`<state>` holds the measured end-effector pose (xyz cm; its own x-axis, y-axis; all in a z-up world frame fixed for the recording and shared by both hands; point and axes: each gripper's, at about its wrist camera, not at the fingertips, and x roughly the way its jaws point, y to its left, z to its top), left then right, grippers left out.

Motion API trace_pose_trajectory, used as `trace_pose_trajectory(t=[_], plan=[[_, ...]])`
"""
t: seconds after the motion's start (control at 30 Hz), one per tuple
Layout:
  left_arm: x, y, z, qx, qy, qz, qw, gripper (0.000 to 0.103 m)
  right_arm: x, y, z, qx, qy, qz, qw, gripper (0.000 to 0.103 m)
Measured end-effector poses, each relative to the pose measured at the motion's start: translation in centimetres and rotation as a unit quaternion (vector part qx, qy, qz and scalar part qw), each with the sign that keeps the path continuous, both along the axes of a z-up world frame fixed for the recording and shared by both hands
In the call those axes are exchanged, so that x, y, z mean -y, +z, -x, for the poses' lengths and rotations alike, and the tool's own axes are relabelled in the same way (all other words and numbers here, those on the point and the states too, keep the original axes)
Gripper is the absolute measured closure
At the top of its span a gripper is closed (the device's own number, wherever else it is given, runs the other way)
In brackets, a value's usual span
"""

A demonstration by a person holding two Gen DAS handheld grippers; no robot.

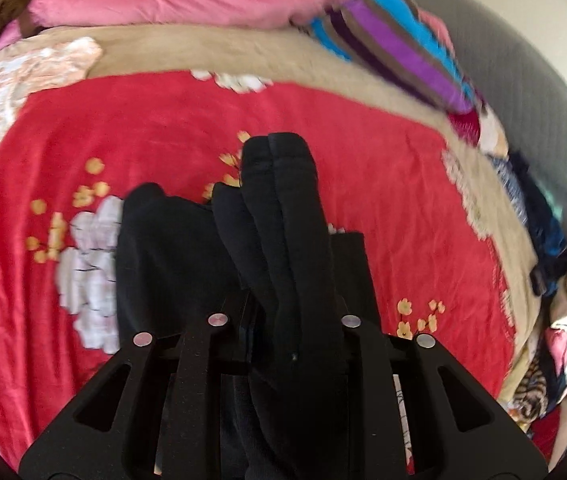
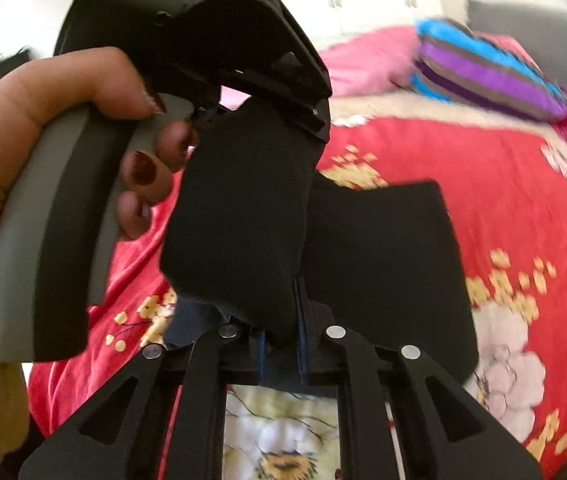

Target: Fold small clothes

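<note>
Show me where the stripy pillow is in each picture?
Left wrist view: the stripy pillow lies at the upper right, on the far edge of the bed.
Right wrist view: the stripy pillow is at the upper right too, beside the pink pillow.
Shared landmark: the red flowered blanket.

Small black soft-knit garment (image 1: 279, 216), bunched into thick lengthwise folds, lifted above the red flowered blanket. One end pinched, the other rising in a rounded tip. From the right wrist view (image 2: 243, 208), a dark, limp, doubled-over mass.
</note>
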<state>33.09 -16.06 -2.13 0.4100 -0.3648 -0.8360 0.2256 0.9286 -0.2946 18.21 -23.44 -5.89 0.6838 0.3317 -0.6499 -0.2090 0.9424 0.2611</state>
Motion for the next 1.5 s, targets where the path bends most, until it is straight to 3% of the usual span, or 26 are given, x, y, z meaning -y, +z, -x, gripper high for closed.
trace_pose_trajectory(t=[0.17,0.27,0.33,0.37,0.4,0.53,0.6,0.7,0.93,1.07,1.23,1.5], plan=[[3.2,-1.9,-0.5,-0.034,-0.019,-0.017,0.9991,0.073,2.4,-1.5,0.4,-0.047,-0.032,-0.032,0.998,0.092],[4.0,-2.3,-0.4,-0.04,-0.023,-0.026,0.9986,0.069,3.3,-2.1,0.9,-0.064,-0.041,-0.049,0.996,0.092],[3.8,-1.9,-0.1,-0.035,-0.025,0.002,0.9991,0.05,3.4,-2.2,1.2,-0.07,-0.043,-0.053,0.995,0.092],[3.5,-1.6,0.0,-0.036,-0.025,0.028,0.9986,0.028,3.5,-2.4,1.2,-0.077,-0.044,-0.052,0.995,0.092],[3.3,-1.2,0.0,-0.037,-0.025,0.045,0.998,0.024,3.8,-2.8,1.2,-0.087,-0.049,-0.055,0.993,0.092],[2.8,1.1,0.7,0.016,-0.015,0.029,0.9993,0.025,5.6,-3.7,1.8,-0.125,-0.072,-0.095,0.985,0.09],[1.2,2.3,1.3,0.041,0.002,0.033,0.9986,0.025,6.7,-3.6,2.3,-0.133,-0.084,-0.102,0.982,0.085],[-1.0,3.1,2.6,0.07,0.021,0.007,0.9973,0.025,8.3,-3.1,3.3,-0.139,-0.108,-0.12,0.977,0.077],[-5.7,3.4,7.8,0.138,0.047,-0.042,0.9885,0.025,10.8,0.5,3.4,-0.07,-0.141,-0.13,0.979,0.076],[-7.4,3.0,9.5,0.147,0.06,-0.043,0.9864,0.024,10.8,3.1,1.4,-0.03,-0.119,-0.085,0.989,0.06],[-7.7,1.9,10.9,0.161,0.057,-0.071,0.9828,0.023,9.4,4.6,-0.6,0.002,-0.075,-0.027,0.997,0.05],[-7.9,-0.4,10.9,0.15,0.05,-0.079,0.9843,0.023,10.0,3.8,-4.4,-0.025,-0.037,-0.042,0.998,0.04]])
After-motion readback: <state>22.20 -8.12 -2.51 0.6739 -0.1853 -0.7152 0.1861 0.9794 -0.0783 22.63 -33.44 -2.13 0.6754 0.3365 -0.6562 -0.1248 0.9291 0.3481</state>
